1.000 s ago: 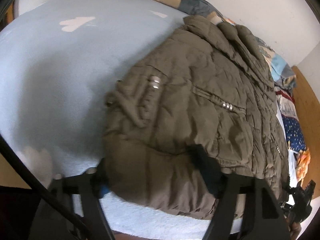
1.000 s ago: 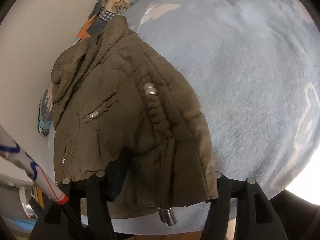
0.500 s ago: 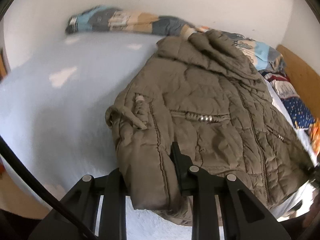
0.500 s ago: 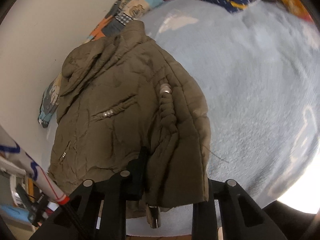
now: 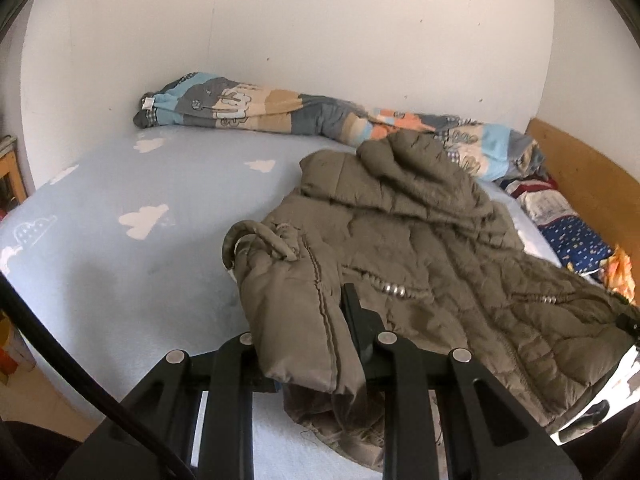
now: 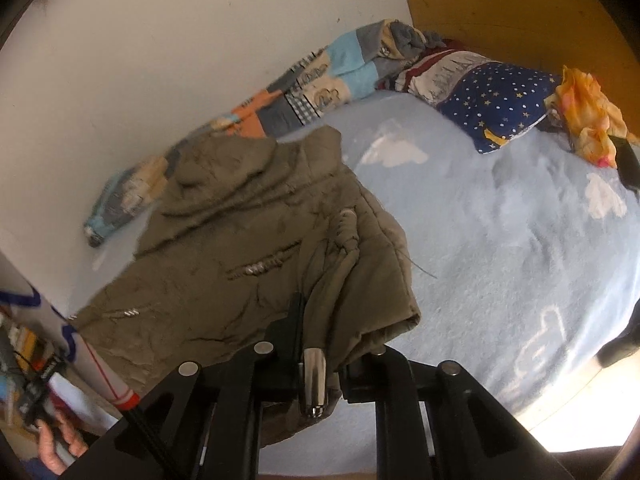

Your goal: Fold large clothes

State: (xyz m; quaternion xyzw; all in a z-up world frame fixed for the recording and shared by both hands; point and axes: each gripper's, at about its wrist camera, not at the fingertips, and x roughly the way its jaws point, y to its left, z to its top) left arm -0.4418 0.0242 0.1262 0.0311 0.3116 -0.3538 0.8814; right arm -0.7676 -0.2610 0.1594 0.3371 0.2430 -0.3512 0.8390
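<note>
An olive quilted jacket lies on the light blue bed sheet, hood toward the wall. My left gripper is shut on the jacket's lower left hem corner, which is lifted and bunched between the fingers. In the right wrist view the same jacket spreads to the left. My right gripper is shut on the jacket's lower right hem corner, and a silver drawstring toggle hangs between the fingers.
A patchwork duvet is rolled along the white wall. A star-print pillow and an orange cloth lie by the wooden headboard. The cloud-print sheet stretches to the left.
Both grippers went from open around the hem to shut on it. They have lifted the hem and tilted up, so the wall and headboard now show.
</note>
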